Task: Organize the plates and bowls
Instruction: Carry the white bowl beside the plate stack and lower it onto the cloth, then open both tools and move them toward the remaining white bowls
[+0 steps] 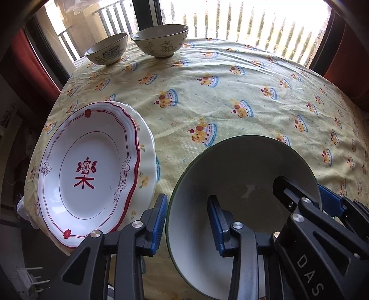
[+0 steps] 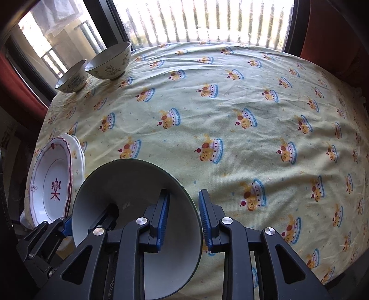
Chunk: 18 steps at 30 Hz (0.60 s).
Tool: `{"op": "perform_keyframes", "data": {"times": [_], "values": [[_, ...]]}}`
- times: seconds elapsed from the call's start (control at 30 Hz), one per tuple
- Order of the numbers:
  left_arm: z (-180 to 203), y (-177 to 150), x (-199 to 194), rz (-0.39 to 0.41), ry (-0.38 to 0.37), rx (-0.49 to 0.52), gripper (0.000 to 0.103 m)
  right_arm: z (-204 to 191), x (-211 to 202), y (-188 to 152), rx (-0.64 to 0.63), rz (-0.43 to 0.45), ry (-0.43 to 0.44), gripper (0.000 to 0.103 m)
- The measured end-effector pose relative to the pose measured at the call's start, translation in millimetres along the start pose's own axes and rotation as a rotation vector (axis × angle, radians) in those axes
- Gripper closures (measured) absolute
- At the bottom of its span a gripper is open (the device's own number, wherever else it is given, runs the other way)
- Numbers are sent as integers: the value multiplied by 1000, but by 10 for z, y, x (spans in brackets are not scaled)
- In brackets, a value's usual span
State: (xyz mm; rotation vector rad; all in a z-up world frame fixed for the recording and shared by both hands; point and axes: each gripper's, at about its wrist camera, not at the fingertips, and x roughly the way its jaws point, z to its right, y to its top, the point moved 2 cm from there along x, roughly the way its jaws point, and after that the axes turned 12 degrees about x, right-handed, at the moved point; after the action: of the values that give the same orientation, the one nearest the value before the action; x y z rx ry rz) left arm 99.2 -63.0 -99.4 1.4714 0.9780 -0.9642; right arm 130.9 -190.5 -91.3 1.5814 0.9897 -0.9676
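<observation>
Both cameras sit low and close behind their own fingers, looking across the table (image 1: 230, 76) toward the bright window (image 2: 207, 20), the left one more to the left, and both see the same big bowl (image 1: 242, 175) and red plate (image 2: 52, 184).

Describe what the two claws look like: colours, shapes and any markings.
Both the left claw and the right claw are black linkage frames with triangular cut-outs and round silver pivot pins. Their fingers carry ribbed blue pads. One body shows white letters "DAS". No cables or sleeves visible.
</observation>
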Motion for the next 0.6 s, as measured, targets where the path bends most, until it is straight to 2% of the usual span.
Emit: {"op": "perform_keyframes", "data": {"times": [0.07, 0.1, 0.2, 0.27, 0.6], "values": [[-3, -26, -46, 13, 2, 0, 62, 8, -39, -16, -8, 15, -1, 44], [-2, -41, -79, 23, 7, 0, 51, 2, -70, -24, -19, 30, -7, 40], [4, -72, -240, 81, -2, 9, 34, -4, -169, -42, -34, 61, -16, 34], [14, -86, -348, 116, 5, 19, 28, 0, -239, -52, -32, 73, -12, 32], [-139, 29, -554, 161, -55, 24, 26, -142, -580, 6, -23, 131, -37, 29]]}}
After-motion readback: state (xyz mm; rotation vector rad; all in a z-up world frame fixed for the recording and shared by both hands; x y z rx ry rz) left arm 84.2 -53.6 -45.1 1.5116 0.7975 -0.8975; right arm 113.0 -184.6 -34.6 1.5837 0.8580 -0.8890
